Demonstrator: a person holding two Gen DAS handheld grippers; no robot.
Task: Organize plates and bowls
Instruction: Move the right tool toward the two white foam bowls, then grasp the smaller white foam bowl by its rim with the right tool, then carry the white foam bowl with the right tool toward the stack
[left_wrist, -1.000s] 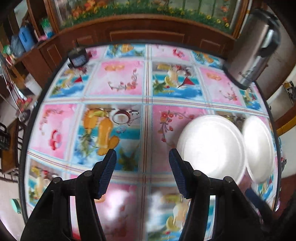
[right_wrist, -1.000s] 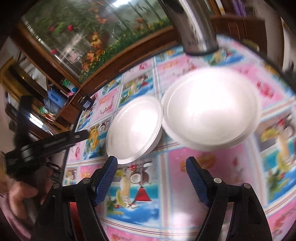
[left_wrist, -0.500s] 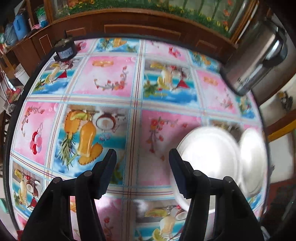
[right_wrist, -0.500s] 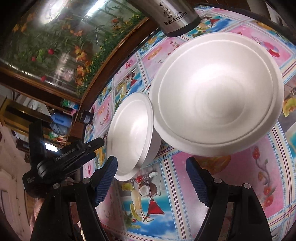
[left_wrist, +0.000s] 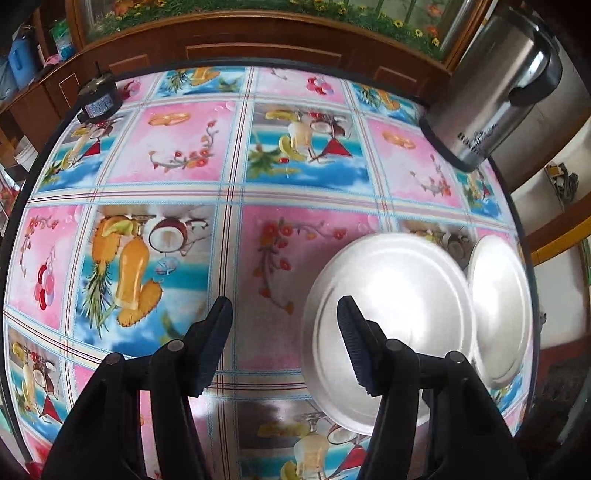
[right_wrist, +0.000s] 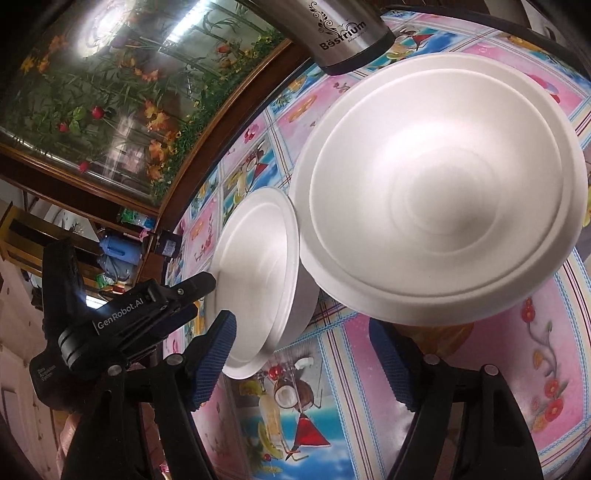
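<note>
The bench (left_wrist: 229, 192) wears a glossy, plastic-looking printed cloth. Both white foam-like dishes, the bowl (right_wrist: 439, 192) and the plate (right_wrist: 258, 273), look matt and smooth. The flask (left_wrist: 495, 92) is brushed metal; the cabinet (left_wrist: 258, 48) is polished wood.

white bowls (right_wrist: 443, 192), pink-blue fruit-print tablecloth (left_wrist: 177, 147)
</note>
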